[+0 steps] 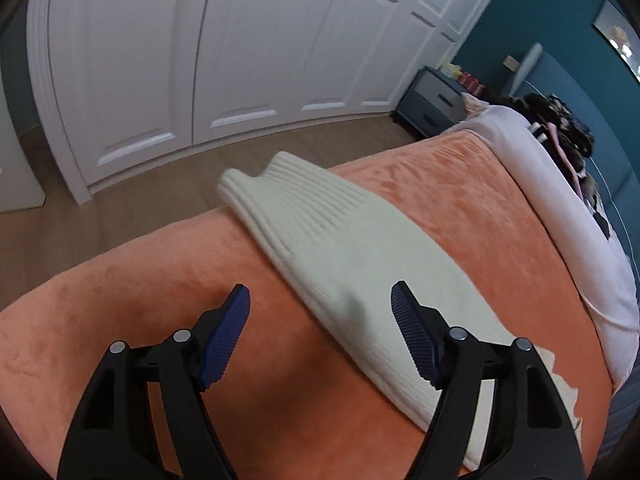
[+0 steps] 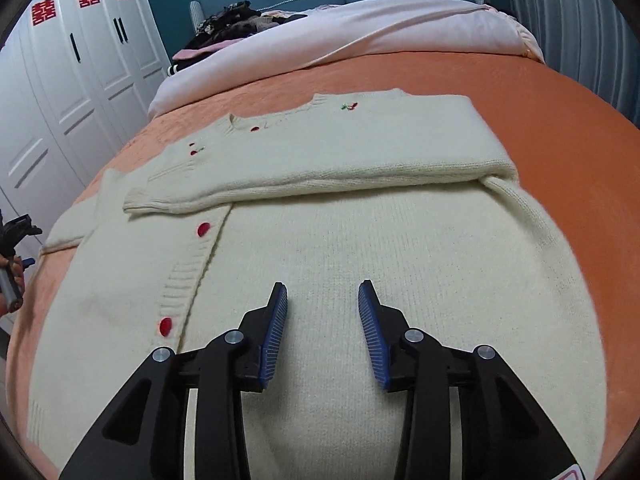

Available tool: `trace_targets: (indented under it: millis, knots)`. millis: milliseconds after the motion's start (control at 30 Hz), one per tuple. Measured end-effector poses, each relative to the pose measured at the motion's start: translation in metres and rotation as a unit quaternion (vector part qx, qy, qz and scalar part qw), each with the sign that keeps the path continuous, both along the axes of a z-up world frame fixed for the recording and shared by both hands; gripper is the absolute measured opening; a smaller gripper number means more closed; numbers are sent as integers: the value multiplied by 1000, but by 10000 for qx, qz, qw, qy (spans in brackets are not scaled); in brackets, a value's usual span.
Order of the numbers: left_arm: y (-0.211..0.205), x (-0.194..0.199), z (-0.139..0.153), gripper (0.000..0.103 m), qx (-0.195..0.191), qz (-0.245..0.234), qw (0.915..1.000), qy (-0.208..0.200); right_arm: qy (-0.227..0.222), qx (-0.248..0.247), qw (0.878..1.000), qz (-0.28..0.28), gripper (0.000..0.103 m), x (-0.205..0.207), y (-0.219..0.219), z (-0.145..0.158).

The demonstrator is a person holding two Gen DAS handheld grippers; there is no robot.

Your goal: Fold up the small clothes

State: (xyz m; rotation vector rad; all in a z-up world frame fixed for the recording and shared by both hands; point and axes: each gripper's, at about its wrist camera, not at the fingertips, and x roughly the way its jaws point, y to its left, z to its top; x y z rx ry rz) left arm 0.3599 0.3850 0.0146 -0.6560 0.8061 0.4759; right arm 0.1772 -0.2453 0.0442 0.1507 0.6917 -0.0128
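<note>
On the orange bed cover (image 2: 560,128) a cream knit cardigan (image 2: 360,240) is laid flat, one sleeve folded across. Left gripper (image 1: 320,300) and right gripper (image 2: 323,296) jaws are parted, nothing held. Soft, limp, stretchy knit is judged best pinched at the hem corners.

Soft cream ribbed-knit cardigan (image 2: 360,240) with glossy red buttons (image 2: 204,229) lies ahead of the matt black plastic gripper (image 2: 322,292), over plush orange blanket (image 2: 560,152).
</note>
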Motion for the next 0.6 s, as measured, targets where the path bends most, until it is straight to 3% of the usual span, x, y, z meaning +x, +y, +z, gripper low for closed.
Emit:
trace_targets:
  millis: [33,100,133,167,233,300,367,467,533,600]
  knots:
    - [8,3,-8,60,-245,30,9997,19,21,65,10000,5,39,-1,-3,-2]
    - [10,2,-12,43,-208,150,9997,-29,15,163,9999,29,40,-5,-7,-3]
    - [8,6,-10,18,-237,29,9997,-65,12,205,9998,47,41,-5,-8,-4]
    - [8,8,-8,11,-332,-89,9994,-98,12,224,9997,56,41,-6,-9,-4]
    - [-3,5,20,10,-28,-185,9988,-461,-1,241,9997,69,42,-6,-8,-5]
    - [-34,6,59,9,428,-624,9934,-864,-21,286,9995,94,44,-7,-9,-6]
    - [-83,4,105,9,769,-1277,9796,-1344,-50,365,9992,120,45,-8,-10,-6]
    - [-178,-8,160,9,868,-2398,9467,-1965,-81,487,9987,142,45,-9,-14,-5]
    - [-247,-18,174,9,711,-3176,9212,-2135,-93,533,9984,151,45,-10,-15,-4]
    - [-313,-28,163,10,592,-3815,8998,-2033,-103,590,9981,163,45,-11,-16,-4]
